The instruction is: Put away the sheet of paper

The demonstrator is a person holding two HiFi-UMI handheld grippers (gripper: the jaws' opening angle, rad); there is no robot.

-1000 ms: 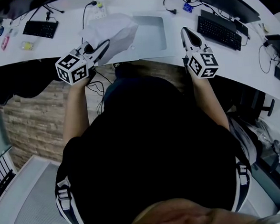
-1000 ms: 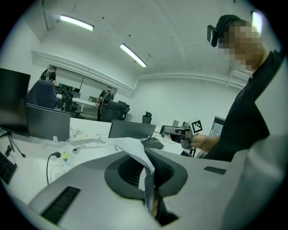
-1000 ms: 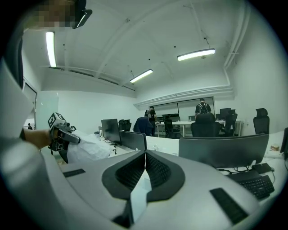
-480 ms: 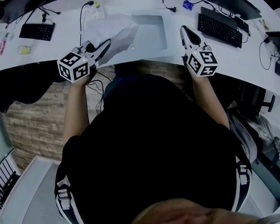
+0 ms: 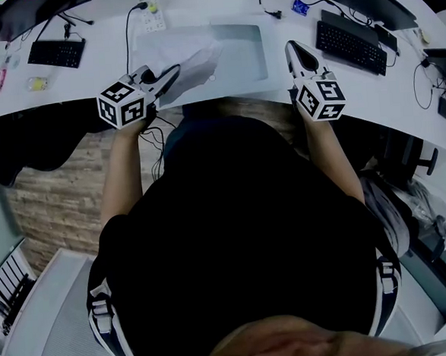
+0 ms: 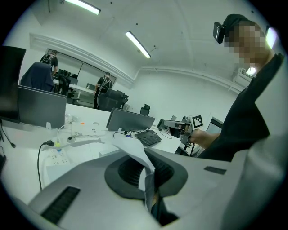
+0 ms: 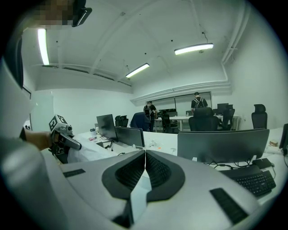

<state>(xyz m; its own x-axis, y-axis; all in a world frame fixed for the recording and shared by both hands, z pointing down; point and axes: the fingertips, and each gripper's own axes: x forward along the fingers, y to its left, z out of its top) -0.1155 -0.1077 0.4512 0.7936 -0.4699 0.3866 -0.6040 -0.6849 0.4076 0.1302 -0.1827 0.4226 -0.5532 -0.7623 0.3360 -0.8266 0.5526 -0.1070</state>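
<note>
Head view: left gripper point(image 5: 171, 72) pinches crumpled white paper sheet point(image 5: 187, 50) over white curved desk point(image 5: 103, 37) (carrying step, likely). Right gripper point(image 5: 292, 48) closed, empty. Next probably calls for lowering and release.

Left gripper point(image 5: 171, 71), clamped on the sheet of paper point(image 5: 190, 52), has dropped lower and shifted slightly right, closer to the white desk point(image 5: 108, 60). The paper stood bulged up before. Now it sags flatter and lower over the desk's near edge.

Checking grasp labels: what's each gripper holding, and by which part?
Left gripper pinches the sheet of paper at its near edge; right gripper is shut, empty.
</note>
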